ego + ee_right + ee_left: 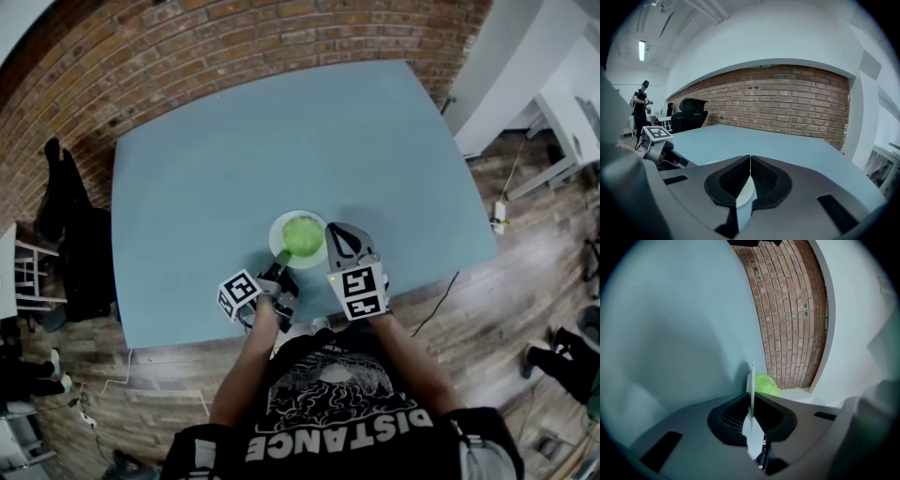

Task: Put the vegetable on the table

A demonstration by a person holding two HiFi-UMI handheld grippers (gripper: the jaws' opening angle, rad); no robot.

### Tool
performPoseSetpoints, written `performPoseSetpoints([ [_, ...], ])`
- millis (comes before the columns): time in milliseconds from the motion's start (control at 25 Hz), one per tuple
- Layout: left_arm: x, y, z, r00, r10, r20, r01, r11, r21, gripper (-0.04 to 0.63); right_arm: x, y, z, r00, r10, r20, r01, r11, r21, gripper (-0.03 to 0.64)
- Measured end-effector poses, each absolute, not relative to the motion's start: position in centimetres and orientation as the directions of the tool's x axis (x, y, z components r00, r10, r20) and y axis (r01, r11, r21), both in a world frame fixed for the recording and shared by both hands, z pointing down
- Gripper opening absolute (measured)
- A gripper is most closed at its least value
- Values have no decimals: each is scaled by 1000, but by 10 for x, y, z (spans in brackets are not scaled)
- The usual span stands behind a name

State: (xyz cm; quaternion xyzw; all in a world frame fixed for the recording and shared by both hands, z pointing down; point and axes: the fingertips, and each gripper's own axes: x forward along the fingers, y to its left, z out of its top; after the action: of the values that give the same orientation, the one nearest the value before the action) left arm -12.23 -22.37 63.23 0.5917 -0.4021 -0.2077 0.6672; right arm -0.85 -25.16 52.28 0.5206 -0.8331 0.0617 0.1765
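Left gripper [751,404]: you're clamped on the near-left rim of the white plate [752,380], which shows edge-on between the pads. Head view agrees: left gripper [279,265] is at the plate's near edge.

Right gripper [750,161]: jaws pressed together with nothing pinched between the tips. The pale surface in the gap below them is the plate. In the head view it sits at the plate's right rim [336,231], just beside the load.

Green vegetable [303,234] sits in the middle of the plate [286,223], not on the table. The plate is near your edge of the blue-grey table [281,141].

My read on the step: the plate is braced and the transfer hasn't started. For the next move, open the right jaws wide, come in over the top and take the vegetable at its widest part, then set it on bare tabletop beside the plate. Keep your left clamp on so the plate doesn't skate.

The vegetable [766,384] is pale lime green, rounded and lumpy, and reads as a small leafy head. I can't tell whether it's lettuce or cabbage, or real or plastic. It probably compresses a bit, so grip it gently.

Beyond it, the rest of the table is bare, with the brick wall [234,47] behind.
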Motion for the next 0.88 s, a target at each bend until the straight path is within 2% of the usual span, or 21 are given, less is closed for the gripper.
performPoseSetpoints([
  [440, -127, -228, 640, 548, -767, 334, -201, 267, 943, 23, -11, -254, 528, -406, -835, 371, -882, 464, 79, 9],
  [880, -131, -230, 646, 515, -719, 466, -380, 295, 877, 23, -8, -247, 533, -401, -832, 383, -880, 466, 89, 9],
])
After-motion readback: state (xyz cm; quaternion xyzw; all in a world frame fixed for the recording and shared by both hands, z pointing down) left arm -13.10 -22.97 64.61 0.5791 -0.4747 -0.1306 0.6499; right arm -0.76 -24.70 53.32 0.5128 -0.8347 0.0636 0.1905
